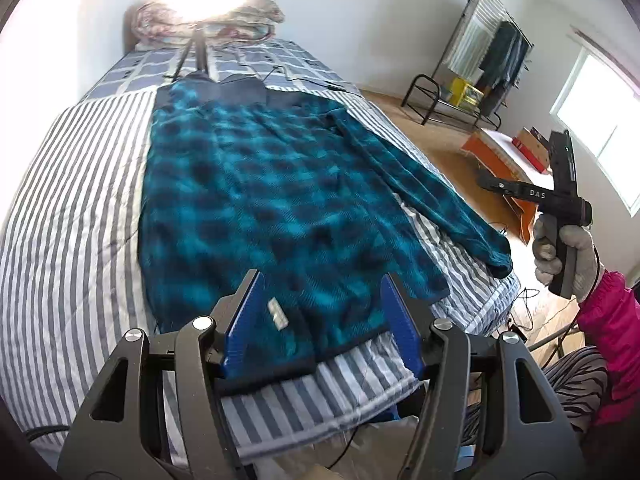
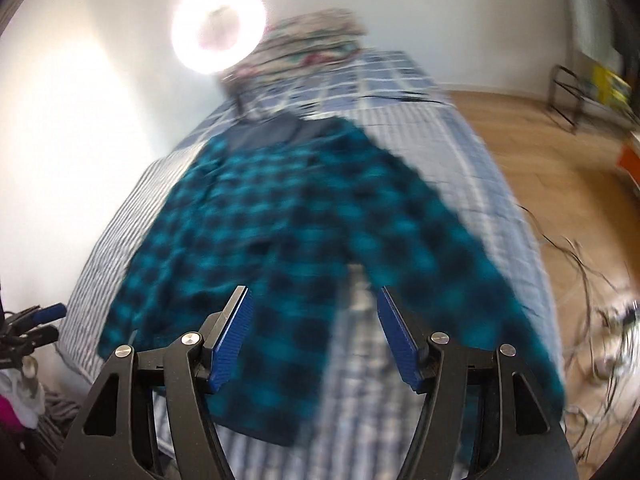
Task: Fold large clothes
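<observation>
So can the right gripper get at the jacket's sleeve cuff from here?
Probably yes. The right gripper is open and empty, and the cuff lies bare at the bed's edge with nothing over it.

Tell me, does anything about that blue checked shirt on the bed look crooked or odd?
Mostly neat: the shirt lies flat on the striped bed. One sleeve angles out, its cuff at the mattress edge, not yet folded in. Cables trail loosely across the floor.

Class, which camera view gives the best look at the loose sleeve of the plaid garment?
The left wrist view: the sleeve is sharp and seen whole, lying along the striped bed to its cuff. The right wrist view shows the same sleeve, but motion blur smears it.
</observation>
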### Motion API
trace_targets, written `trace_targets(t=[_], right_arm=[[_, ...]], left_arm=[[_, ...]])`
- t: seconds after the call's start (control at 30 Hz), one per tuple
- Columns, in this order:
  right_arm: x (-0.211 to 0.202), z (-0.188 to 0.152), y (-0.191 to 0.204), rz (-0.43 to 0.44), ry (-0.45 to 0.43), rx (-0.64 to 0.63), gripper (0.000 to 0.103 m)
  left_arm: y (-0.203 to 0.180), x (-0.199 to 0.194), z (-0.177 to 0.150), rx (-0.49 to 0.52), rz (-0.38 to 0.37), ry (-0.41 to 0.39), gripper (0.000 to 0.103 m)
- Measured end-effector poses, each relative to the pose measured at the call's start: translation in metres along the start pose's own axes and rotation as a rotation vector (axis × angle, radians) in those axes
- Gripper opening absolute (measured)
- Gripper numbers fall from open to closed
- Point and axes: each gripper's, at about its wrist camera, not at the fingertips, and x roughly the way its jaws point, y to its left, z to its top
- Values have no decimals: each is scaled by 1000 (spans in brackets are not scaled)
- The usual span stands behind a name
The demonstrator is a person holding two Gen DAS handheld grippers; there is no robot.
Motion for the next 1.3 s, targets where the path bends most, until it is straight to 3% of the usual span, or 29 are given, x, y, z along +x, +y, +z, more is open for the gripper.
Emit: trace_targets(t=[0.53,0.7,0.9,0.93,1.0,1.1,1.3], right_arm=[[-6,-32,-174,-124,19,354,64],[2,-54,-202,-112,70,427,64],[8,-65,-206,-112,123,409,62],[9,-66,-204,-113,134,403,58],[13,-68,-201,-98,156,394,34],[16,-68,-196,-95,182,376,5],[-7,-59,-176,-73,124,361,2]], left_arm=[[-1,42,17,-7,-62,37,62],[-9,52,14,12,-71,70,62],[-14,60,13,9,-80,86,62],[-15,60,13,11,-79,86,62],[-15,60,13,14,-78,86,62],[-16,60,12,14,-75,84,62],[-15,51,10,14,-81,69,62]])
